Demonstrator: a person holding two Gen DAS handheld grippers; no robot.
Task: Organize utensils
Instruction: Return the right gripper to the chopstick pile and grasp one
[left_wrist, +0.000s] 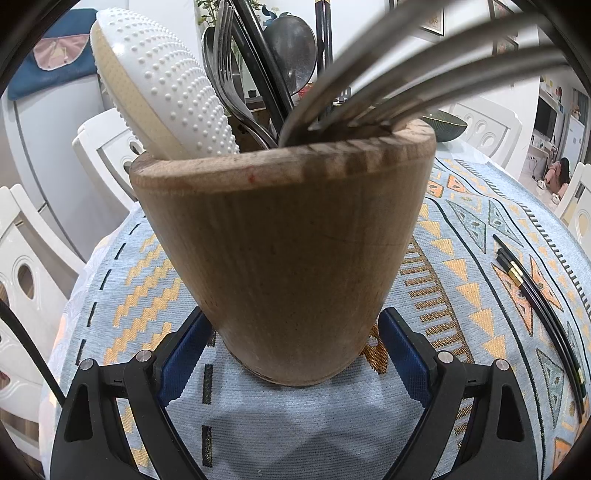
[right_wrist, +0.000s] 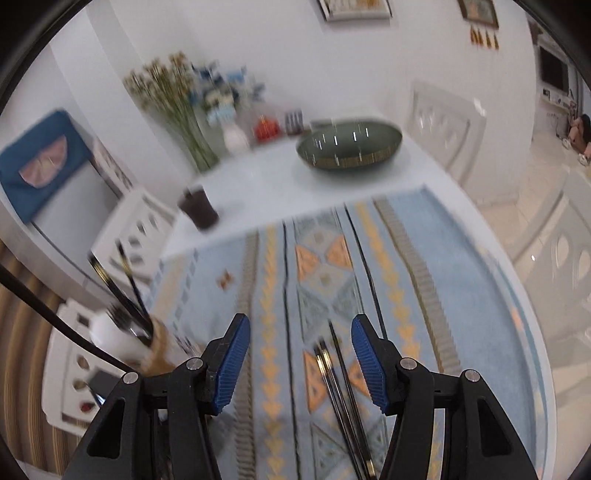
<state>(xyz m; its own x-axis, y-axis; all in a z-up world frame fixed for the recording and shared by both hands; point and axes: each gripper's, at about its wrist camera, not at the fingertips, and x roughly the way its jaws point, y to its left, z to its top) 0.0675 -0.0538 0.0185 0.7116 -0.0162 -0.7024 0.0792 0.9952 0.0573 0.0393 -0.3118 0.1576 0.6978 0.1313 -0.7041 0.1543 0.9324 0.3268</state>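
Left wrist view: the wooden holder (left_wrist: 284, 254) stands on the patterned tablecloth (left_wrist: 480, 229), already stocked with forks (left_wrist: 406, 74), a spoon (left_wrist: 291, 40), dark chopsticks and a white dimpled paddle (left_wrist: 166, 85). More black chopsticks (left_wrist: 532, 295) lie loose well to its right, so the job looks mostly done but unfinished. The left gripper (left_wrist: 295, 354) clasps the holder's base, pads against both sides.

Right wrist view, blurred: the right gripper (right_wrist: 301, 363) hangs above the loose chopsticks, jaws parted about halfway, nothing between the pads.
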